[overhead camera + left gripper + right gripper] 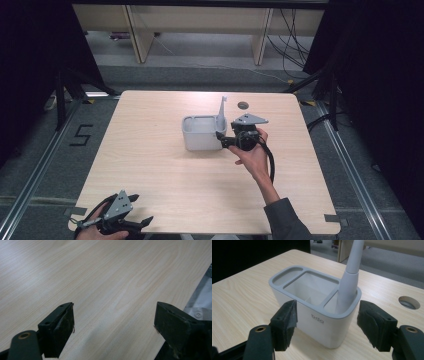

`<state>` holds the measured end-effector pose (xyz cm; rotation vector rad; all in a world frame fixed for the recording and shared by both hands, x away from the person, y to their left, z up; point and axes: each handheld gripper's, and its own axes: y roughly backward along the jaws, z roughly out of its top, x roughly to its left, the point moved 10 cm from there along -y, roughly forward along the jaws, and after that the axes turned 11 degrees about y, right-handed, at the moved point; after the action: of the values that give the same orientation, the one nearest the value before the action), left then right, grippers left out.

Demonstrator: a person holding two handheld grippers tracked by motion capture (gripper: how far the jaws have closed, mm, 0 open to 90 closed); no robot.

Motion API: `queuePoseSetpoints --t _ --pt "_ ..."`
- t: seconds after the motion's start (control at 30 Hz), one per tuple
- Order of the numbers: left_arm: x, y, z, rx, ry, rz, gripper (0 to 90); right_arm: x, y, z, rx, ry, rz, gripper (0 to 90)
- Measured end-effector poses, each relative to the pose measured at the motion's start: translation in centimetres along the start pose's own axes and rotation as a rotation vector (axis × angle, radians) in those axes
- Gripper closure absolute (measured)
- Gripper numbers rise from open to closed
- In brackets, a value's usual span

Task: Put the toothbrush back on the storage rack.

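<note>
Facing organizer [312, 307], right gripper [327, 322] reveals compartments.

A pale wood table [165, 185] stood on a grey floor [40, 160], a round hole [243, 105] near its far edge; metal rails [357, 175] ran along the floor at both sides; a black "5" [81, 135] was marked on the floor to the left; black curtains [380, 65] closed in each side; beyond, light wooden furniture legs [137, 37] stood on a paler floor, with cables [292, 37] trailing down at the right; the lighting was even and dim.
</note>
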<state>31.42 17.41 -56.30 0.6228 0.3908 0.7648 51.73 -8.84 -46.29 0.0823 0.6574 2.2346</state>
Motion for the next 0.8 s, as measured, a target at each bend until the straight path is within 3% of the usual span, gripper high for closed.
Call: queuePoseSetpoints --t 0.1,0.2,0.3,0.37,0.5,0.53,0.63,0.73,0.8 --pt "0.2 0.1 0.0 0.011 -0.007 0.011 16.2 0.6 0.1 -0.1 0.003 -0.028 0.002 31.6" --pt "0.2 0.1 0.0 0.008 -0.007 0.011 16.2 0.6 0.2 -0.2 0.007 0.006 0.003 29.9" --pt "0.1 0.1 0.0 0.008 -0.007 0.011 16.2 1.0 0.4 -0.4 0.013 -0.021 0.015 29.1" --pt "0.1 0.0 0.0 0.001 -0.011 0.006 16.2 1.0 0.4 -0.4 0.012 -0.005 0.019 28.7" --pt "0.1 0.0 0.0 -0.001 -0.005 0.007 16.2 1.5 0.5 -0.8 0.018 -0.027 0.03 26.9" --pt "0.1 0.1 0.0 0.003 -0.009 0.008 16.2 1.3 0.6 -0.9 0.023 -0.001 0.018 26.7" --pt "0.2 0.1 0.0 0.011 -0.007 0.012 16.2 1.5 0.7 -1.1 0.029 -0.019 0.027 26.4" --pt "0.1 0.0 0.0 0.003 -0.01 0.007 16.2 1.5 0.8 -1.2 0.025 -0.005 0.024 25.6" --pt "0.2 0.1 0.0 0.01 -0.007 0.012 16.2 1.9 0.8 -1.3 0.026 -0.031 0.03 24.6"
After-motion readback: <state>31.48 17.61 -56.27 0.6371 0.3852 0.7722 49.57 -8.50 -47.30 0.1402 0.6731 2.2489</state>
